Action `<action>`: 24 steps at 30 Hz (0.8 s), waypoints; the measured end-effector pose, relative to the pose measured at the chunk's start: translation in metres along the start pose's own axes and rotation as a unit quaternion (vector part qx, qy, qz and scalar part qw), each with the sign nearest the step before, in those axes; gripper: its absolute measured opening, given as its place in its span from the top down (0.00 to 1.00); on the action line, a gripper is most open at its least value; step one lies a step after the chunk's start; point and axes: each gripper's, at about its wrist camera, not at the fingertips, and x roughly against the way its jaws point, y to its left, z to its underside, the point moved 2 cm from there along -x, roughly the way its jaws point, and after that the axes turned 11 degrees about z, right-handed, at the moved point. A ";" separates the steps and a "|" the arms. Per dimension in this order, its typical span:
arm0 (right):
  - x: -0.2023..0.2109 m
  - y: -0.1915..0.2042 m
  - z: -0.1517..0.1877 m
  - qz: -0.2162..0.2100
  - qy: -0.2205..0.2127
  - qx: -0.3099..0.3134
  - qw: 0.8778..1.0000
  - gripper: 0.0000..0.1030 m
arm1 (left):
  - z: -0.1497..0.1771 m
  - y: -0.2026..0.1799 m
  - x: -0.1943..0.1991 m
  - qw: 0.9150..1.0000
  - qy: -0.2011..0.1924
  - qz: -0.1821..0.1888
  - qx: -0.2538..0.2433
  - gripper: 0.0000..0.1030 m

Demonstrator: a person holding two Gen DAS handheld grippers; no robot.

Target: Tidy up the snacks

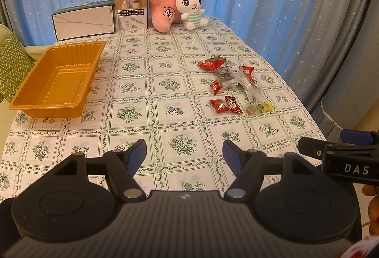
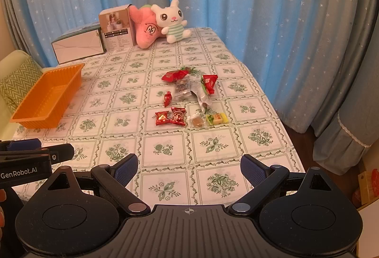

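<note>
Several wrapped snacks lie in a loose cluster on the table: red packets, a clear packet, a silver wrapper, a brown candy and a yellow-green candy. An empty orange tray stands at the left. My left gripper is open and empty above the near table edge. My right gripper is open and empty, well short of the snacks. Each gripper shows at the edge of the other's view.
Two cardboard boxes, a pink star plush and a white rabbit plush stand at the table's far end. Blue star curtains hang behind. A green zigzag cushion lies beyond the left table edge.
</note>
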 end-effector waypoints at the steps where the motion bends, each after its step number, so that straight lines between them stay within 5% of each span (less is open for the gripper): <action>1: 0.000 0.000 0.000 0.000 0.000 0.000 1.000 0.09 | 0.000 0.000 0.000 1.000 0.000 0.000 0.000 0.34; 24: -0.033 -0.009 -0.003 0.009 -0.001 -0.039 0.999 0.09 | -0.012 0.015 -0.027 1.000 0.010 0.000 0.005 0.34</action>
